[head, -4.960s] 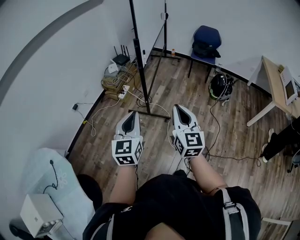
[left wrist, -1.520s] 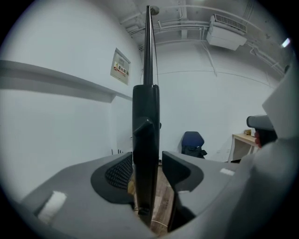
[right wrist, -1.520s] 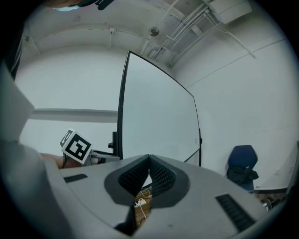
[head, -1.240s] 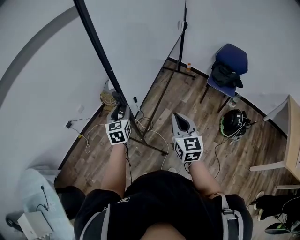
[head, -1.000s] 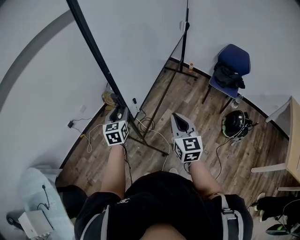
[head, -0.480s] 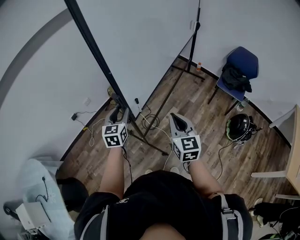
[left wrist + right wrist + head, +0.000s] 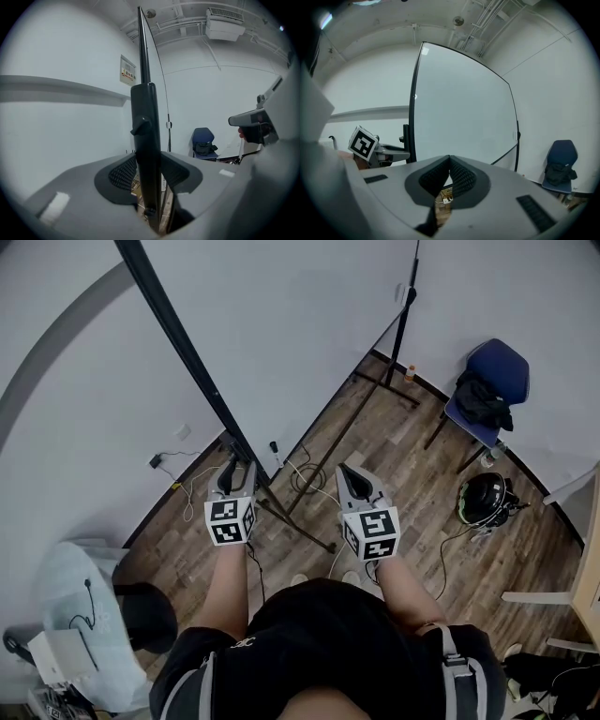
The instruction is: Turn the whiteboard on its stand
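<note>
The room had a brown wood-plank floor [image 7: 394, 456] and plain white walls [image 7: 84, 427], seen steeply from above; a large white whiteboard with a thin black frame [image 7: 300, 334] stood upright on its black metal stand, running from the near left toward the far right; the stand's near black upright post [image 7: 178, 338] rose along the board's near edge, and its black foot bar [image 7: 300, 531] lay on the floor just ahead of the person. The left hand-held gripper [image 7: 237, 474] reached almost level to that post and was clamped on it low down, one ribbed pad on either side; in the left gripper view the post filled the gap between the pads. The right hand-held gripper [image 7: 344, 468] hung to the right of the post, in front of the board's white face and apart from it; its jaws met at the tips with nothing between them. White cables [image 7: 305, 479] lay looped on the floor under the board's lower edge; at the far right a blue chair [image 7: 492, 381] carrying a dark bundle stood by the wall, and a black helmet [image 7: 485, 498] sat on the floor near it, well apart from the stand.
</note>
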Demonstrator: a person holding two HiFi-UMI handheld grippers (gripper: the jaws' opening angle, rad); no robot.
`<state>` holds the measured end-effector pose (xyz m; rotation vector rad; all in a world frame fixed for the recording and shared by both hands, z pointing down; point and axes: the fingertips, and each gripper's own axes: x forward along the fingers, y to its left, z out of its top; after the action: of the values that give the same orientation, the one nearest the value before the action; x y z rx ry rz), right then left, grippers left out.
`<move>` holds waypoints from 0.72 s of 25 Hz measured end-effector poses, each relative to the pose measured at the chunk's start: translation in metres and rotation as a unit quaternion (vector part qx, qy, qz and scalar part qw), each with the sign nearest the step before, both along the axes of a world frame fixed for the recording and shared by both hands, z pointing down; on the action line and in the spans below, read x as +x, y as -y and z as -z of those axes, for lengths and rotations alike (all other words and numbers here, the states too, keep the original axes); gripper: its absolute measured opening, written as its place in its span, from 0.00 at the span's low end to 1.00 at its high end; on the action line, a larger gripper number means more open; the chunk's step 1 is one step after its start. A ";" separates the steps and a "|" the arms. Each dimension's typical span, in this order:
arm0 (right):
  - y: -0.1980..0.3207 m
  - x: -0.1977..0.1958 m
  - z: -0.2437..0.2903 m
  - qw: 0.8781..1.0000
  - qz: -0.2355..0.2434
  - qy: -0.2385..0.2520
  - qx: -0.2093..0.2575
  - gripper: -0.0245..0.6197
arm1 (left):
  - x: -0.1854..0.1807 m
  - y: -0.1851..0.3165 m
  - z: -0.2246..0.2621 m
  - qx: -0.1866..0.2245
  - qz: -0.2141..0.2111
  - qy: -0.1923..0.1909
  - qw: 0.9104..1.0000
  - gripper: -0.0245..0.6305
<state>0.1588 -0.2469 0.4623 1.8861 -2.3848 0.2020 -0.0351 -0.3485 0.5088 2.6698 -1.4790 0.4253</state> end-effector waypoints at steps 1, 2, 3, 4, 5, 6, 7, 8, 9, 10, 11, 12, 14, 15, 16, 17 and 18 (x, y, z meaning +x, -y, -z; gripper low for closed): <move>0.000 -0.001 -0.001 1.000 0.002 0.001 -0.002 0.05 | -0.005 -0.002 0.000 0.001 0.004 0.000 1.000 0.30; 0.000 -0.002 -0.002 1.000 0.005 0.002 -0.003 0.05 | -0.010 -0.003 0.001 0.001 0.008 0.000 1.000 0.30; 0.001 -0.004 -0.002 1.000 0.007 0.003 -0.004 0.05 | -0.015 -0.005 0.001 0.001 0.012 -0.001 1.000 0.30; 0.001 -0.006 -0.003 1.000 0.010 0.005 -0.004 0.05 | -0.021 -0.006 0.001 -0.001 0.017 -0.003 1.000 0.30; 0.002 -0.009 -0.003 1.000 0.014 0.006 -0.005 0.05 | -0.026 -0.007 0.000 -0.005 0.022 -0.005 1.000 0.30; 0.002 -0.014 -0.004 1.000 0.020 0.005 -0.005 0.05 | -0.032 -0.009 0.000 -0.010 0.026 -0.007 1.000 0.30; 0.002 -0.019 -0.005 1.000 0.026 0.004 -0.006 0.05 | -0.038 -0.010 -0.001 -0.014 0.031 -0.008 0.999 0.30; 0.002 -0.024 -0.005 0.999 0.032 0.003 -0.007 0.05 | -0.044 -0.012 -0.001 -0.016 0.035 -0.008 0.999 0.29; 0.002 -0.029 -0.004 0.999 0.038 0.002 -0.007 0.05 | -0.049 -0.014 -0.001 -0.017 0.040 -0.008 0.999 0.29; 0.002 -0.033 -0.004 0.999 0.043 0.002 -0.008 0.05 | -0.054 -0.016 -0.001 -0.017 0.045 -0.008 0.999 0.29; 0.002 -0.038 -0.005 0.999 0.049 0.001 -0.009 0.05 | -0.059 -0.017 -0.001 -0.017 0.050 -0.008 0.999 0.29; 0.003 -0.042 -0.005 0.999 0.053 0.000 -0.010 0.05 | -0.063 -0.018 -0.001 -0.017 0.054 -0.008 0.998 0.29; 0.003 -0.049 -0.005 0.998 0.061 -0.002 -0.011 0.05 | -0.071 -0.020 -0.002 -0.017 0.062 -0.008 0.998 0.29; 0.003 -0.052 -0.005 0.998 0.065 -0.002 -0.011 0.05 | -0.075 -0.020 -0.002 -0.017 0.067 -0.007 0.998 0.29; 0.003 -0.054 -0.004 0.998 0.067 -0.003 -0.011 0.05 | -0.079 -0.021 -0.001 -0.016 0.074 -0.004 0.997 0.29; 0.004 -0.055 -0.004 0.998 0.069 -0.004 -0.011 0.05 | -0.083 -0.021 -0.001 -0.014 0.082 -0.001 0.997 0.29; 0.005 -0.057 -0.003 0.997 0.071 -0.004 -0.012 0.05 | -0.088 -0.022 0.000 -0.011 0.091 0.002 0.996 0.29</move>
<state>0.1021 -0.2520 0.4657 1.6962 -2.4865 0.2101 -0.1232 -0.3263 0.5092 2.4914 -1.6888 0.4308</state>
